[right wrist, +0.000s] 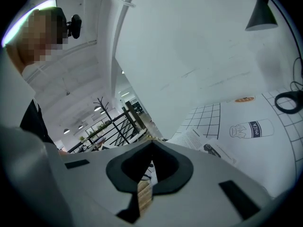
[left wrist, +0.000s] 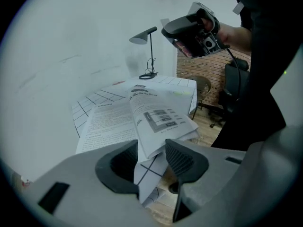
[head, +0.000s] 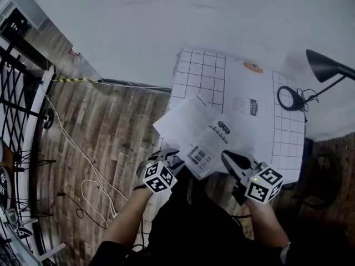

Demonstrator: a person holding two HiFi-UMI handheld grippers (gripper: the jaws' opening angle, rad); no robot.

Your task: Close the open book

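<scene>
The book (head: 195, 127) lies open on the gridded mat (head: 201, 72) of the white table, and its near corner hangs over the table edge. In the left gripper view that corner reaches down into the gap of the left gripper (left wrist: 150, 157). The jaws stand apart, one on each side of the drooping pages (left wrist: 161, 122). The printed right-hand leaf lies just above and ahead of the right jaw, and the text page spreads ahead of the left jaw. I cannot tell whether either pad touches the paper.

The right gripper (right wrist: 151, 143) has its jaws together at the tips, with nothing between them. From there the book (right wrist: 204, 144) lies ahead and to the right, apart from the jaws. A milk carton drawing (right wrist: 251, 128) shows on the mat beyond it.
</scene>
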